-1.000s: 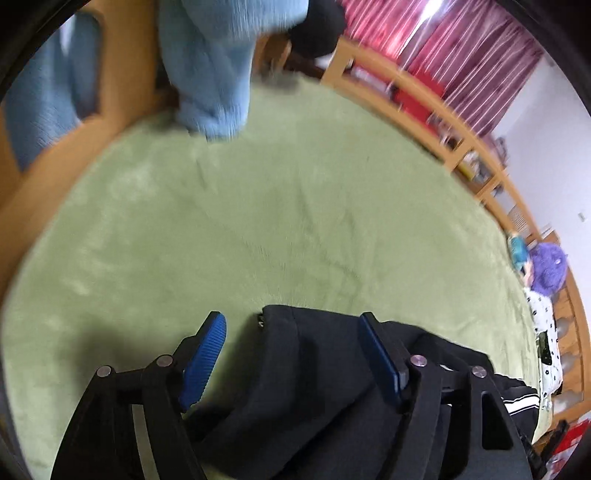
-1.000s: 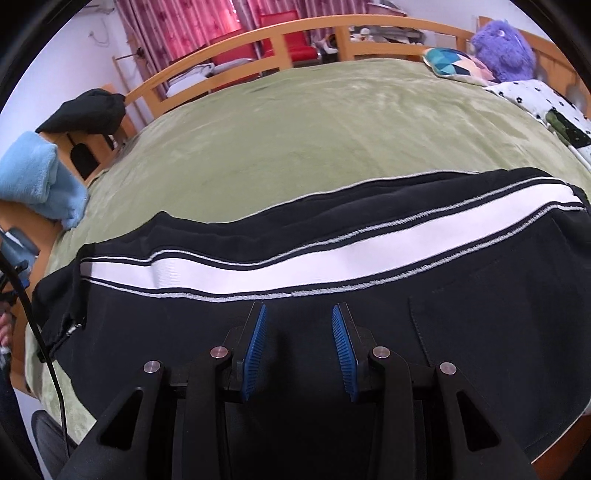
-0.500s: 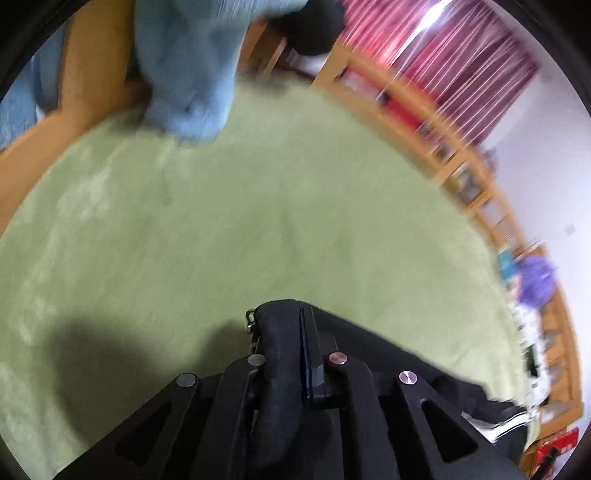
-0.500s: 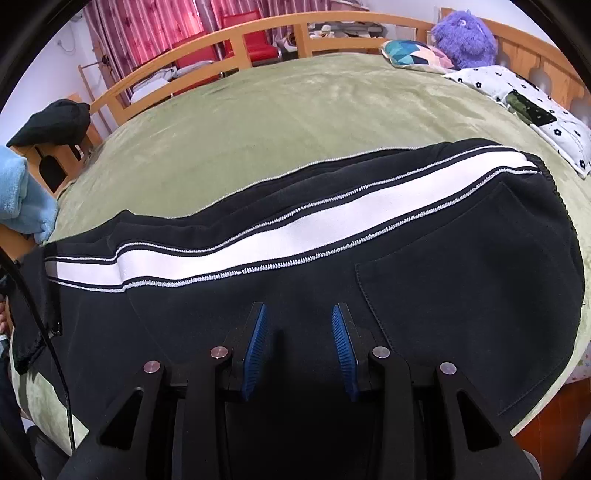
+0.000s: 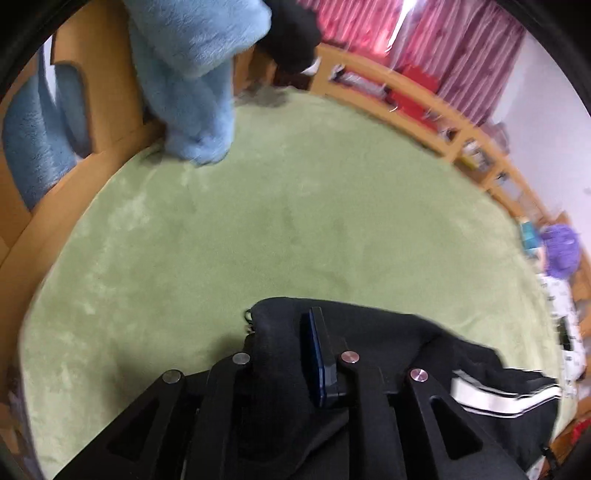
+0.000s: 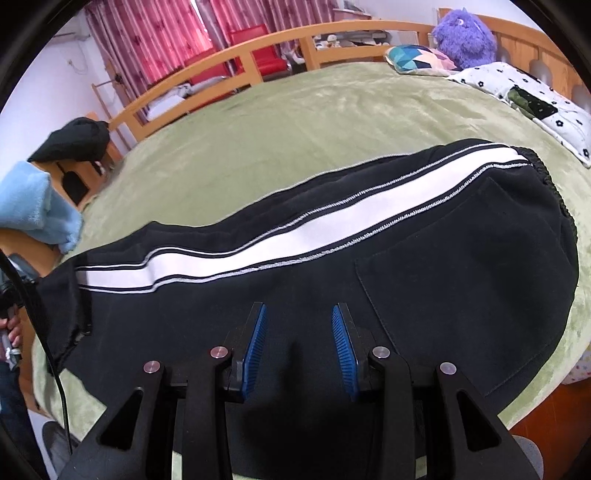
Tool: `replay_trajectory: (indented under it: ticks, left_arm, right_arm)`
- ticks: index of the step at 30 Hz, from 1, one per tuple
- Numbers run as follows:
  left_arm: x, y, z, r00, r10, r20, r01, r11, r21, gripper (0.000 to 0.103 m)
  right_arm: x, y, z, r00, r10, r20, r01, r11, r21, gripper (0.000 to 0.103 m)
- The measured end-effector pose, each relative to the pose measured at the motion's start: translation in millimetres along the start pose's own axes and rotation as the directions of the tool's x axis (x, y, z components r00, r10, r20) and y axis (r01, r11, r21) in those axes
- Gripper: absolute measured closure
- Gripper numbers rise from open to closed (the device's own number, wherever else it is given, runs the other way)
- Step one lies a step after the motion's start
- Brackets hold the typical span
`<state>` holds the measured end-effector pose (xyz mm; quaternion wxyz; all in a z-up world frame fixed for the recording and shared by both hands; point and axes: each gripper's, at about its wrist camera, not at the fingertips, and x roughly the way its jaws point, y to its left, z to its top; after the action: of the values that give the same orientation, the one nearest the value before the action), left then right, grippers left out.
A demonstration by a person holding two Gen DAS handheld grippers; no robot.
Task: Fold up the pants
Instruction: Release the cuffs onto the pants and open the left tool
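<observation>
Two grippers work on one pair of black pants (image 6: 424,280) lying on a big green blanket (image 6: 314,125).

Start with the left gripper (image 5: 284,354). Its jaws are squeezed together on a bunched end of the pants (image 5: 388,354), with the dark cloth pinched between them. From there the pants run off toward 4 o'clock, where a bit of the white stripe (image 5: 480,395) shows. The green blanket (image 5: 258,229) fills the middle of this view. A fluffy blue cloth (image 5: 192,81) hangs down at 11 o'clock and its end touches the blanket edge. A black cloth (image 5: 291,33) sits at 12 o'clock. Pink curtains (image 5: 443,44) are at 1 o'clock. A purple stuffed toy (image 5: 561,251) is at 3 o'clock, but it looks blurry.

Now the right gripper (image 6: 299,350). Its jaws are apart, with nothing between them. It hovers just over the pants, which lie flat and stretch from 9 o'clock to 3 o'clock. The white stripe (image 6: 295,240) runs along them. The fluffy blue cloth (image 6: 33,206) is at 9 o'clock, with the black cloth (image 6: 74,140) just above it. A wooden bed rail (image 6: 229,66) curves across 12 o'clock. The purple stuffed toy (image 6: 465,37) sits at 1 o'clock, beside a colorful pillow (image 6: 417,59).
</observation>
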<state>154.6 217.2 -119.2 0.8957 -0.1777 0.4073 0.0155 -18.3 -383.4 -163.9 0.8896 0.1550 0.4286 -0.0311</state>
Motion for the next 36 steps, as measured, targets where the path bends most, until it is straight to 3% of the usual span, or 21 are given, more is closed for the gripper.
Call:
replay_trajectory:
  ticks: [1, 2, 4, 6, 7, 11, 14, 20, 23, 24, 26, 27, 28, 30, 33, 36]
  left_arm:
    - [-1.5, -0.4, -2.9, 0.999, -0.049, 0.005, 0.049, 0.999, 0.005, 0.068]
    - [-3.0, -2.7, -4.1, 0.998, -0.069, 0.005, 0.069, 0.998, 0.008, 0.044]
    - [-14.5, -12.4, -8.0, 0.996, 0.051, 0.072, -0.054, 0.998, 0.041, 0.023]
    - [-27.6, -23.0, -10.8, 0.979, 0.132, 0.153, -0.149, 0.983, 0.106, 0.020]
    - [-31.1, -24.5, -10.8, 0.979, 0.140, 0.150, -0.158, 0.981, 0.115, 0.019]
    - [-36.8, -30.3, -20.0, 0.993, 0.061, 0.098, -0.069, 0.994, 0.086, 0.019]
    - [-21.8, -54.9, -42.7, 1.000, -0.004, 0.022, 0.001, 0.991, 0.135, 0.021]
    - [18.5, -114.7, -113.3, 0.986, -0.101, -0.130, 0.123, 0.977, 0.175, 0.021]
    - [47.6, -139.2, -142.9, 0.978, -0.073, -0.194, 0.111, 0.975, 0.194, 0.021]
    - [58.7, -145.2, -150.3, 0.979, -0.023, -0.202, 0.067, 0.974, 0.216, 0.021]
    - [66.9, -148.0, -150.6, 0.985, 0.092, -0.149, -0.048, 0.960, 0.276, 0.054]
    - [66.5, -145.6, -145.3, 0.986, 0.075, -0.149, -0.030, 0.959, 0.282, 0.076]
    - [62.7, -137.4, -135.1, 0.984, -0.015, -0.177, 0.057, 0.970, 0.238, 0.088]
    - [48.1, -118.0, -109.2, 0.986, -0.076, -0.152, 0.102, 0.980, 0.172, 0.091]
    - [14.4, -95.6, -62.5, 0.999, 0.014, 0.031, -0.020, 0.978, 0.209, 0.092]
    - [1.4, -61.2, -9.5, 0.991, 0.076, 0.110, -0.092, 0.985, 0.148, 0.092]
  right_arm:
    - [-2.4, -1.1, -0.3, 1.000, 0.004, 0.006, -0.004, 1.000, -0.005, 0.066]
    - [-5.3, -2.4, -1.4, 1.000, 0.009, 0.011, -0.008, 1.000, -0.007, 0.066]
    - [-8.4, -5.2, -3.0, 1.000, 0.021, 0.008, -0.021, 1.000, -0.008, 0.066]
    - [-11.4, -9.7, -4.8, 1.000, 0.025, 0.010, -0.025, 1.000, 0.002, 0.066]
    - [-12.7, -12.8, -5.9, 1.000, 0.028, 0.010, -0.028, 1.000, 0.012, 0.066]
    - [-15.7, -21.1, -8.7, 0.999, 0.042, 0.011, -0.042, 0.998, 0.047, 0.066]
    - [-14.6, -22.5, -10.6, 0.999, 0.038, 0.006, -0.038, 0.998, 0.046, 0.066]
    - [-16.2, -24.6, -14.7, 1.000, 0.020, 0.000, -0.020, 0.999, 0.032, 0.066]
    - [-19.6, -32.2, -18.1, 1.000, -0.005, -0.005, 0.005, 0.999, 0.032, 0.064]
    - [-20.1, -36.6, -19.5, 1.000, -0.007, -0.009, 0.008, 0.999, 0.040, 0.063]
    - [-19.8, -42.1, -21.3, 1.000, -0.018, -0.015, 0.018, 0.999, 0.051, 0.063]
    - [-19.6, -45.7, -22.1, 0.999, -0.029, -0.016, 0.030, 0.998, 0.057, 0.063]
    - [-19.4, -48.5, -22.7, 0.999, -0.037, -0.016, 0.038, 0.997, 0.064, 0.063]
    - [-19.0, -52.3, -23.3, 0.999, -0.041, -0.017, 0.042, 0.996, 0.077, 0.063]
    - [-15.8, -54.7, -22.6, 0.998, -0.054, -0.015, 0.055, 0.994, 0.090, 0.063]
    - [-9.8, -53.8, -19.7, 0.998, -0.060, -0.017, 0.062, 0.994, 0.095, 0.063]
